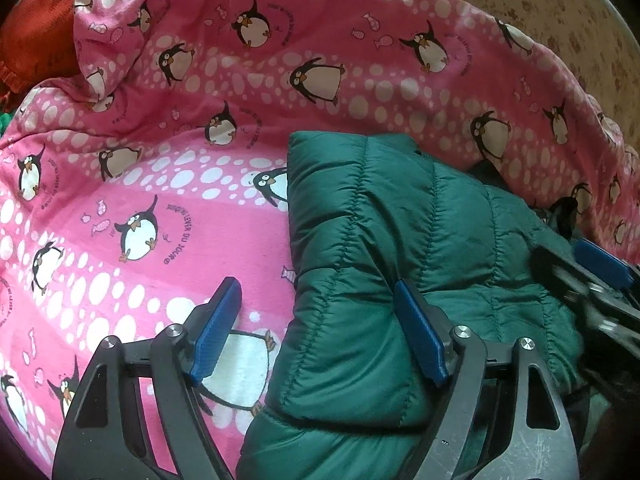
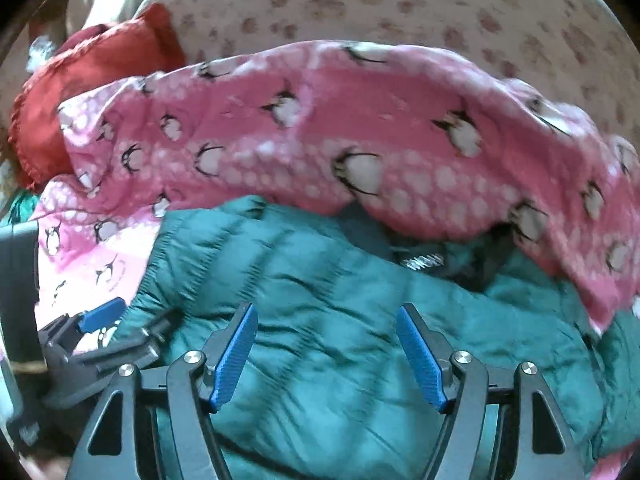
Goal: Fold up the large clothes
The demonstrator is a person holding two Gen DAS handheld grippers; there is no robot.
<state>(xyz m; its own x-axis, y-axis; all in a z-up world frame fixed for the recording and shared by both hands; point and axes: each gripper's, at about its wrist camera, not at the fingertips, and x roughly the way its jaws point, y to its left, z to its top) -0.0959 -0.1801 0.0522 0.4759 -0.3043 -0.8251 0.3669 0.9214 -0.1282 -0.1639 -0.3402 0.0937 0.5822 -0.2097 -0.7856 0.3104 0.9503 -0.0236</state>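
Note:
A dark green quilted puffer jacket lies folded on a pink penguin-print blanket. My left gripper is open and empty, straddling the jacket's left folded edge; its right finger rests over the jacket, its left over the blanket. In the right wrist view the jacket fills the foreground, blurred. My right gripper is open and empty just above the jacket. The right gripper also shows at the right edge of the left wrist view; the left gripper shows at the left of the right wrist view.
A red cloth lies bunched at the far left beyond the blanket. A cream floral-print sheet covers the surface behind. The blanket is rumpled into a ridge along the jacket's far side. A zipper shows at the jacket's far edge.

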